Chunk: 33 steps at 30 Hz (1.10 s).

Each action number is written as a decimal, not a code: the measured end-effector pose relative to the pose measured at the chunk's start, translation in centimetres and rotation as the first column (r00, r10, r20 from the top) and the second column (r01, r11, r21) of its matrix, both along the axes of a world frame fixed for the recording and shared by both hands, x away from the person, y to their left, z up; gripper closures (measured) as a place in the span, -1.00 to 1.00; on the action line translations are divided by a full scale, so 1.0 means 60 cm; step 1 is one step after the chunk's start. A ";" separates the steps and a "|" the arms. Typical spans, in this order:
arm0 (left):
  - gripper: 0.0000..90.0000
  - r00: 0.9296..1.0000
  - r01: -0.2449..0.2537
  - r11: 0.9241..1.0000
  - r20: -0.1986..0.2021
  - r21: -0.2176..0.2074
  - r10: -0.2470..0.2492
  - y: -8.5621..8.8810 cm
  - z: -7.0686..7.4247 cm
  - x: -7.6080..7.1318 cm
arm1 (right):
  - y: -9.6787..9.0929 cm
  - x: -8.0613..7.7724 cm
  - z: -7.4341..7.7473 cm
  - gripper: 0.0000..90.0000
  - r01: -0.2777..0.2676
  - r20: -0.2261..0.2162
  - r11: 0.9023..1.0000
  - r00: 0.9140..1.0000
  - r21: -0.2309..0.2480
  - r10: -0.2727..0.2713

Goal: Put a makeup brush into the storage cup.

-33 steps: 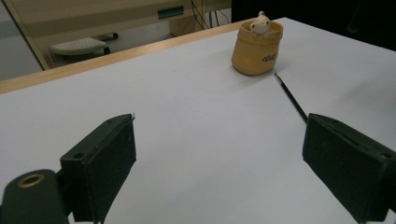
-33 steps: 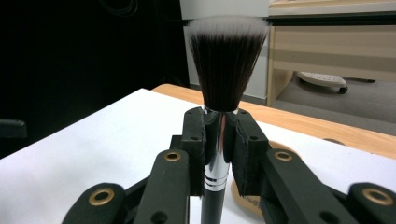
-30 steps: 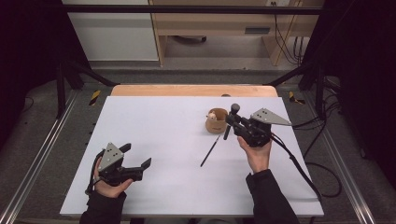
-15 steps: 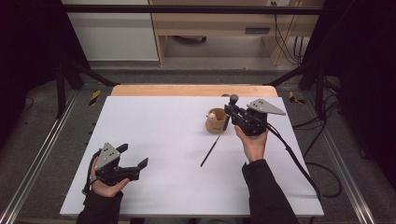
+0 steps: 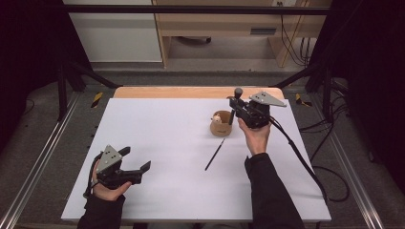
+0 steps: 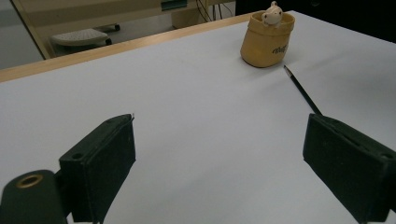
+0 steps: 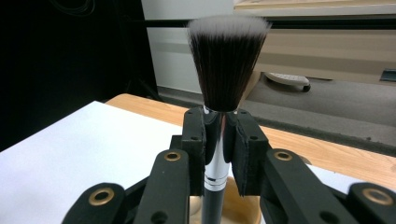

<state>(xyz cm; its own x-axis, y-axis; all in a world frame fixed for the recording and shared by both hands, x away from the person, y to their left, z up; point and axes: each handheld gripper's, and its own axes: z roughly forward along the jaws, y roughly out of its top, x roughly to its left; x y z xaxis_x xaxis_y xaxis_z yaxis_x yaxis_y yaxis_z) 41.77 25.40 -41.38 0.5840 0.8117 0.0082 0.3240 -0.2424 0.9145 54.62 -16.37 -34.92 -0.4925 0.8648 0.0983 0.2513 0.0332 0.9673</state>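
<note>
Since the earlier pictures the right tongs (image 5: 235, 103) had carried the makeup brush (image 5: 236, 98) away from the person toward the far edge of the desk (image 5: 157, 124), until the brush stood upright just above the small tan pot (image 5: 222, 128), while the left tongs (image 5: 137, 160) had stayed where they were.

At the left of the high view, the left tongs sat low near the person's edge of the desk, jaws spread wide with nothing between them; the left gripper view (image 6: 224, 154) showed bare white surface in the gap.

Toward the middle, a thin black pencil (image 5: 215, 154) lay slanted on the desk, apart from both hands and just short of the pot.

Next came the pot, open at the top, with a small pale figure (image 5: 217, 118) poking out above its rim.

At the right, the right tongs were clamped on the brush's silver ferrule (image 7: 215, 154), bristles upward and dark handle pointing down at the pot's mouth. Whether the handle tip had entered the pot could not be told.
</note>
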 end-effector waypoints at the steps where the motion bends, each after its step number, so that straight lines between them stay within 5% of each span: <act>1: -0.81 1.000 0.000 1.000 -0.002 -0.002 0.000 0.000 0.000 0.000 | 0.001 0.004 -0.001 0.72 0.003 0.003 1.000 1.000 0.001 -0.003; 33: -0.81 1.000 0.007 1.000 -0.006 0.000 -0.007 0.002 0.000 0.002 | 0.015 0.075 -0.028 0.72 0.055 -0.037 0.998 0.998 -0.029 -0.056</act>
<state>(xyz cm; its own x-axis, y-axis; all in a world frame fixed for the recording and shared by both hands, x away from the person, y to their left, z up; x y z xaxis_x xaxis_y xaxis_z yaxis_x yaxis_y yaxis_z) 41.89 25.55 -41.39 0.5898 0.8075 0.0045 0.3279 -0.2446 0.9125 59.13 -15.45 -36.57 -0.4402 0.8932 0.0913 0.2901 0.0453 0.9559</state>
